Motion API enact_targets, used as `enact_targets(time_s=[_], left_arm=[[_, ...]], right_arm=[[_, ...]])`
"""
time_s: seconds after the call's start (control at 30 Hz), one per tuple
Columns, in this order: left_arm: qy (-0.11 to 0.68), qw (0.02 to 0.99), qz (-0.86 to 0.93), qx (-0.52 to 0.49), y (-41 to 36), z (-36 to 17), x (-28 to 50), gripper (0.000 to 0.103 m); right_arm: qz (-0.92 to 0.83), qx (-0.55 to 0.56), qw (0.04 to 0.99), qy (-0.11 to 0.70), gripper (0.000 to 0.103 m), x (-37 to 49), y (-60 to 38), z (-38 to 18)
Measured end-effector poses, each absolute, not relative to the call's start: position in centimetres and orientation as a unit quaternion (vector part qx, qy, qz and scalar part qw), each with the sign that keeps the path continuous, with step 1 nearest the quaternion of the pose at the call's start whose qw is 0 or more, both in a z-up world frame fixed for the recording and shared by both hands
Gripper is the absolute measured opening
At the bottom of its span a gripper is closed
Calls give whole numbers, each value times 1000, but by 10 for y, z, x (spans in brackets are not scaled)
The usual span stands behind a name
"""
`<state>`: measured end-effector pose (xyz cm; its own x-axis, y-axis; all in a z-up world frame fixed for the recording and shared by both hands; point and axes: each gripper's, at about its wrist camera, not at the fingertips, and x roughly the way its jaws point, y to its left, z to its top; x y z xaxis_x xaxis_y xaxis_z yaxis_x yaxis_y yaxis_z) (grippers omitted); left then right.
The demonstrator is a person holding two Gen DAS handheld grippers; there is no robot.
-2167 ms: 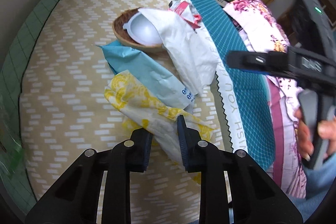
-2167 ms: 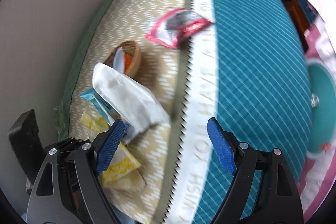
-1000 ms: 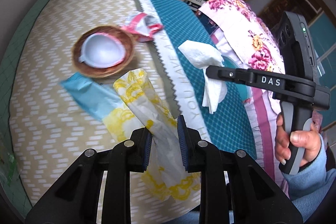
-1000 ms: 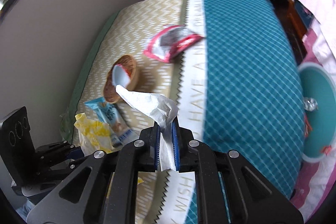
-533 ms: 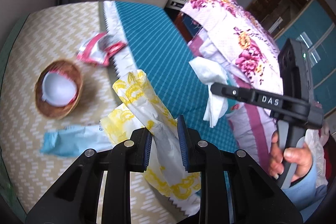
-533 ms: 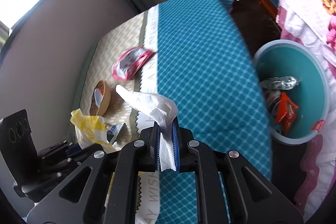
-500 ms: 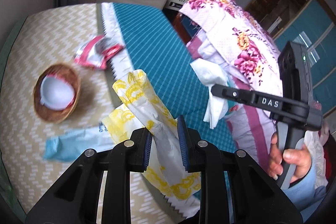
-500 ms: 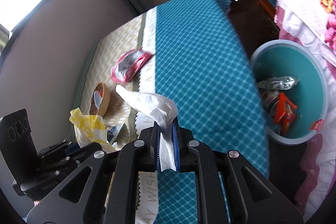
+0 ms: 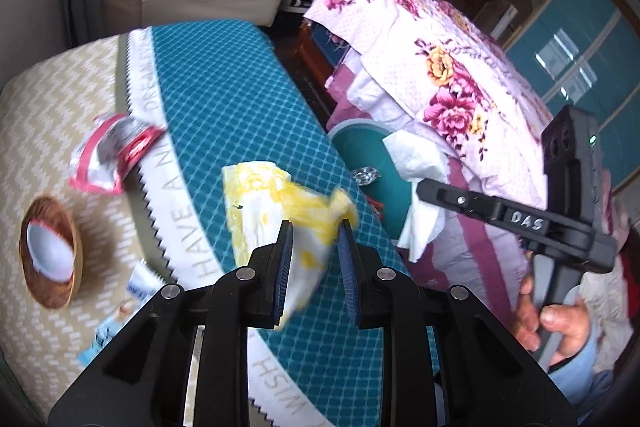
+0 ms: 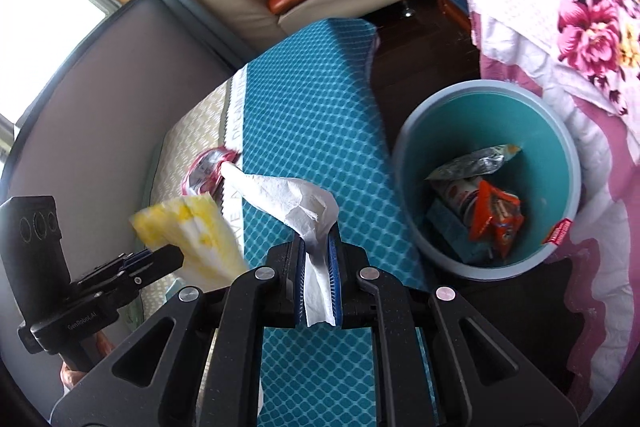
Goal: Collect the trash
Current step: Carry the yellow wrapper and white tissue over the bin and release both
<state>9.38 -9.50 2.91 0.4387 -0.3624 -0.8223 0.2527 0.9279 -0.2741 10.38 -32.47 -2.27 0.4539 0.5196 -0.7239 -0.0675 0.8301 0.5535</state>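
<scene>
Trouble looks likeliest on the left: the left gripper (image 9: 314, 259) has its jaws parted, and the crumpled yellow-and-white plastic wrapper (image 9: 280, 211) sits loosely between them above the teal checked tablecloth (image 9: 224, 99), not over the round teal plastic bin (image 10: 486, 187). Let go here, it would probably land on the cloth. The right gripper (image 10: 316, 279) is clamped on the white crumpled paper tissue (image 10: 288, 199), also short of the bin (light paper may drift). A red-and-silver foil packet (image 9: 112, 155) lies uncollected on the table.
</scene>
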Motion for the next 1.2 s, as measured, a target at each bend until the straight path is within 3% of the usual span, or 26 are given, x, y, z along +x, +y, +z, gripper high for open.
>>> enact_targets(time_s=[0.27, 0.3, 0.33, 0.43, 0.6, 0.87, 0.9, 0.97, 1.1, 1.13, 1.2], left_arm=[[536, 832, -143, -23, -102, -10, 107, 27], [544, 828, -135, -28, -99, -17, 111, 38], [550, 825, -127, -35, -96, -21, 115, 56], [559, 823, -91, -52, -89, -32, 127, 79], [590, 796, -79, -106, -91, -51, 150, 81], [582, 811, -61, -30, -133, -64, 153, 82], [579, 813, -58, -19, -137, -65, 152, 81], [567, 822, -46, 22, -146, -66, 148, 69], [553, 832, -34, 46, -150, -64, 144, 18], [554, 831, -33, 39, -149, -64, 145, 12], [551, 833, -32, 20, -144, -59, 146, 10]], right_arm=[[178, 240, 809, 506, 10, 108, -335, -36], [177, 241, 808, 507, 10, 109, -336, -37], [176, 241, 809, 506, 10, 110, -338, -36], [175, 240, 812, 503, 10, 112, -337, -38], [168, 244, 810, 506, 10, 117, -341, -45], [154, 249, 807, 513, 10, 125, -356, -51], [154, 250, 807, 513, 10, 126, -356, -52], [153, 251, 807, 513, 10, 127, -359, -54], [153, 258, 806, 510, 10, 128, -365, -60], [152, 261, 806, 510, 10, 128, -368, -61], [152, 265, 805, 509, 10, 129, -370, -63]])
